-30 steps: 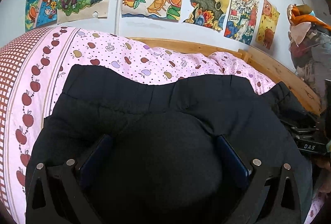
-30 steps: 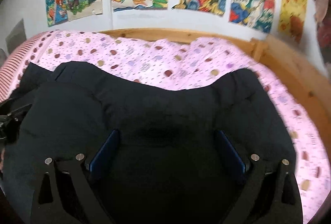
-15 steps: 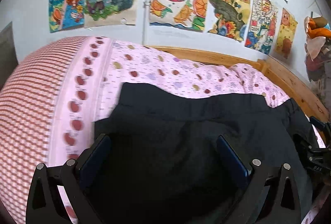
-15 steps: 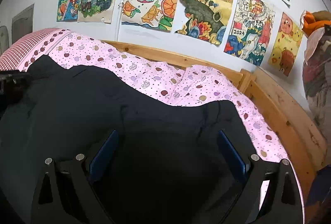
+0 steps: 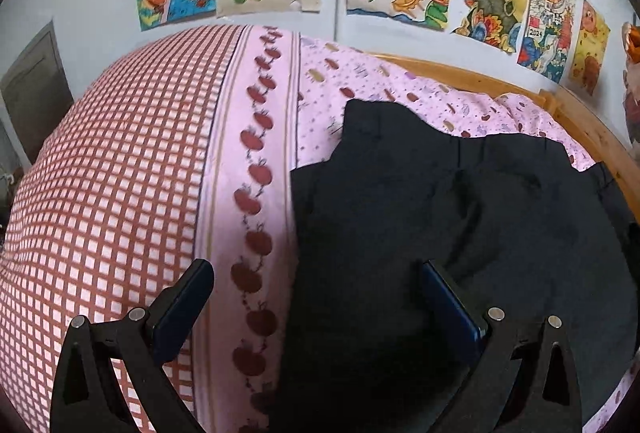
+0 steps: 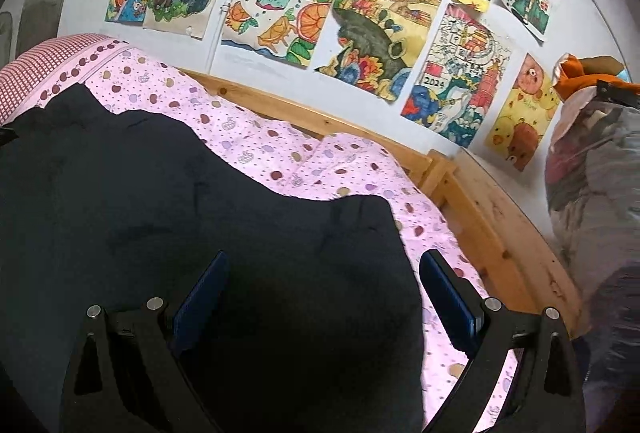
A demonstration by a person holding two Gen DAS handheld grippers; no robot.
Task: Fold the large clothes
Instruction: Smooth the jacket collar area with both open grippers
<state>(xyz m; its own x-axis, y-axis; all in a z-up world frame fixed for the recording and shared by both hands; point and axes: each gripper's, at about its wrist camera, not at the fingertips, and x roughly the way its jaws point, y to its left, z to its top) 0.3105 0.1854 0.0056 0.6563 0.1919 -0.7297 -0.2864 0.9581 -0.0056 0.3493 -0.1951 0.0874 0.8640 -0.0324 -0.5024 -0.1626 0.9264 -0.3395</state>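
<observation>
Both the left gripper and right gripper are hovering with jaws spread wide, gripping nothing, over the black garment lying on the pink bedspread, its near edge running out of view below.

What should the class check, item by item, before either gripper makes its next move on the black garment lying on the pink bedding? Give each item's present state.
1. Left gripper open and holding nothing: ok.
2. Right gripper open and holding nothing: ok.
3. Black garment lies on the pink bedding, none over the wooden bed frame: ok.
4. Garment smooth enough to fold: not ok, its surface is creased and its far edge wavy.
5. Left gripper straddles the garment's left edge: ok.
6. Which part of the garment is which (collar, sleeves, hem): cannot tell.
</observation>
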